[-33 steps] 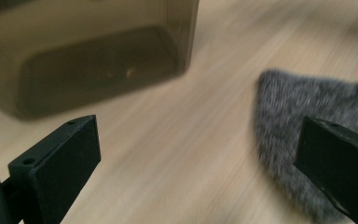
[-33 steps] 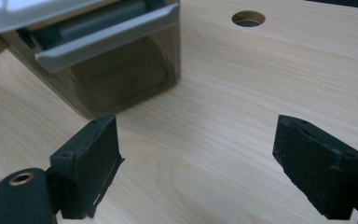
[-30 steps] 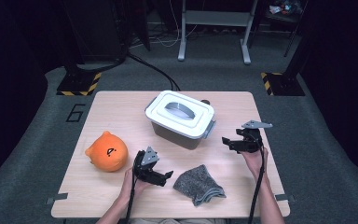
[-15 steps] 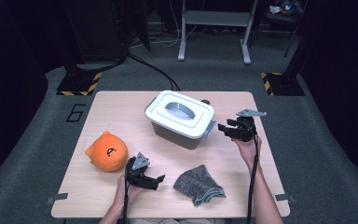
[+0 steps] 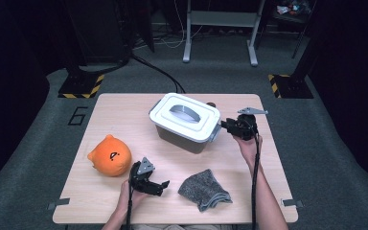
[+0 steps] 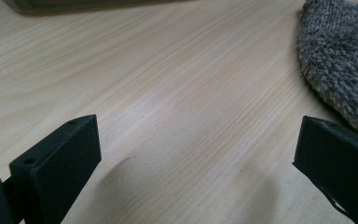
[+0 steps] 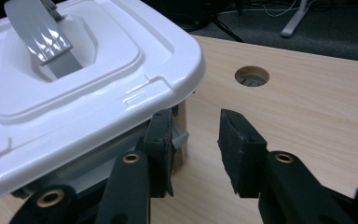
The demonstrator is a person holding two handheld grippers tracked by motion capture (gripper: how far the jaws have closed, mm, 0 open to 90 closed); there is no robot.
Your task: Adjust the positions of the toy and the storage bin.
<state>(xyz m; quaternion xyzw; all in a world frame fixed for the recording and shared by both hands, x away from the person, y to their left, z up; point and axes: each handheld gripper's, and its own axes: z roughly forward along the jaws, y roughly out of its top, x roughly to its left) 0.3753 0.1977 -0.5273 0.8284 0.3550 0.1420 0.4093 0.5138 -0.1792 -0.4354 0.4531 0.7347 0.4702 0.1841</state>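
Observation:
A white-lidded grey storage box (image 5: 184, 120) with a grey handle stands mid-table. My right gripper (image 5: 224, 125) is at the box's right end, jaws pointing at it. In the right gripper view, that gripper (image 7: 196, 126) has one jaw tucked under the lid rim (image 7: 121, 116) beside the grey side latch (image 7: 181, 138). The other jaw stands apart over bare wood. Its jaws have just been closing, and neither pad presses on anything. My left gripper (image 5: 162, 188) rests open near the front edge, just left of a grey knitted cloth (image 5: 203, 189). That cloth (image 6: 340, 60) lies beyond its jaws (image 6: 196, 140).
An orange plush toy (image 5: 110, 155) sits at the table's left. A round cable hole (image 7: 251, 75) is in the tabletop behind the box. Dark floor, stand legs and cables lie beyond the far edge.
My right gripper moved left up to the box's end and its jaws narrowed. The left gripper drew slightly toward the near edge.

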